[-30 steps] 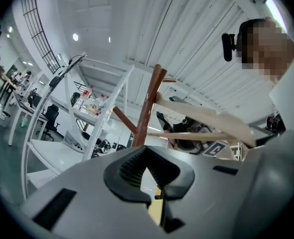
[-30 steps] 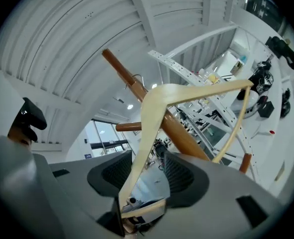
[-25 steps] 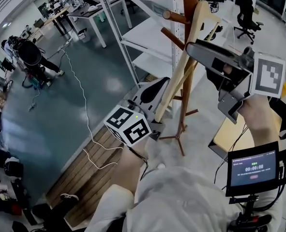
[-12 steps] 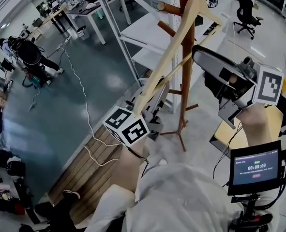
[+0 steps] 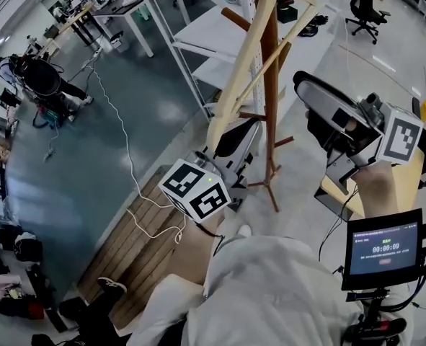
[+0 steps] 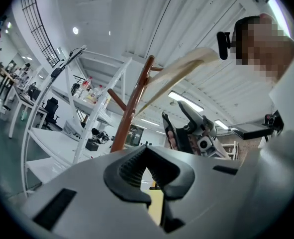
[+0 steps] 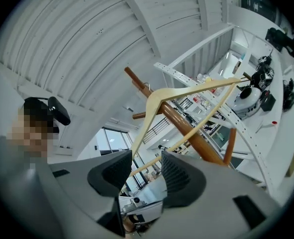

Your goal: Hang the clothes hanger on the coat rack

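Left gripper up at the rack with the hanger, right gripper empty beside it.

I have the left gripper (image 6: 147, 158) clenched on the low end of the pale wooden clothes hanger (image 5: 231, 85). From the head view, the hanger runs steeply up from that gripper, along the left side of the reddish-brown wooden coat rack (image 5: 271, 121), with its thin crossbar crossing in front of the pole. In the right gripper view the top of the hanger sits close to one of the rack's upper pegs, but I cannot tell whether the hook is over it. My right gripper (image 7: 144, 171) is released, its jaws well apart with nothing between the pads. It is held to the right of the rack, clear of both the pole and the hanger, and I see the hanger only beyond the jaws. White metal shelving (image 5: 198, 45) stands just behind the rack.
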`<state>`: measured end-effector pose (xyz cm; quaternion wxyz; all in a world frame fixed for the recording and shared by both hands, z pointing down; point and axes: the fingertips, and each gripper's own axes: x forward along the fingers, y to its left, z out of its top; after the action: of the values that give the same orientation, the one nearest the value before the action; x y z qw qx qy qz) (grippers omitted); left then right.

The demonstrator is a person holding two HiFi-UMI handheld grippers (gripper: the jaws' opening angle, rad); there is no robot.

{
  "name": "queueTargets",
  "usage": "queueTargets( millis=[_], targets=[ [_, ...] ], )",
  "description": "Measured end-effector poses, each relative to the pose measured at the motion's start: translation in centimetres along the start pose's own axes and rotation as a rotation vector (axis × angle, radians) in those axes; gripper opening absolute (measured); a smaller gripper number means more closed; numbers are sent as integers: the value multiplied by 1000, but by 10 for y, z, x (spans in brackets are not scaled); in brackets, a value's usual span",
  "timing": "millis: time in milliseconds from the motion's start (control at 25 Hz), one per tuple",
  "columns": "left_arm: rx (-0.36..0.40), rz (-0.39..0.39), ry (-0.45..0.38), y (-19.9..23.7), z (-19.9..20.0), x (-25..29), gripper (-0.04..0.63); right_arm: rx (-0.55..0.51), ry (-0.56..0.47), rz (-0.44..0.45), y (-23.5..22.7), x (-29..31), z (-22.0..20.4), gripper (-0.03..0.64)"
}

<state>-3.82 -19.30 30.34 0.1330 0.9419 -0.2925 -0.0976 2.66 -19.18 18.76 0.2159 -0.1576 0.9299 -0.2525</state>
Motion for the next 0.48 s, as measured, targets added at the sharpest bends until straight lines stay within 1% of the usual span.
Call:
queueTargets(
  millis=[80,200,360,480],
  targets=[
    [1,-22,17,-11,-12,0,2,-28,-10,-26,0,-14,-11,187],
    [-2,-72,50,-24,-32,0,2,-80,-39,-96,-2,-37,-29,187],
    [-43,-150,91,-30,-52,21,2,-100,-95,-222,-20,-70,-37,186],
    [-52,-239,131,-58,-75,43,2,-127,-139,-334,-24,-115,-46,186]
  ],
)
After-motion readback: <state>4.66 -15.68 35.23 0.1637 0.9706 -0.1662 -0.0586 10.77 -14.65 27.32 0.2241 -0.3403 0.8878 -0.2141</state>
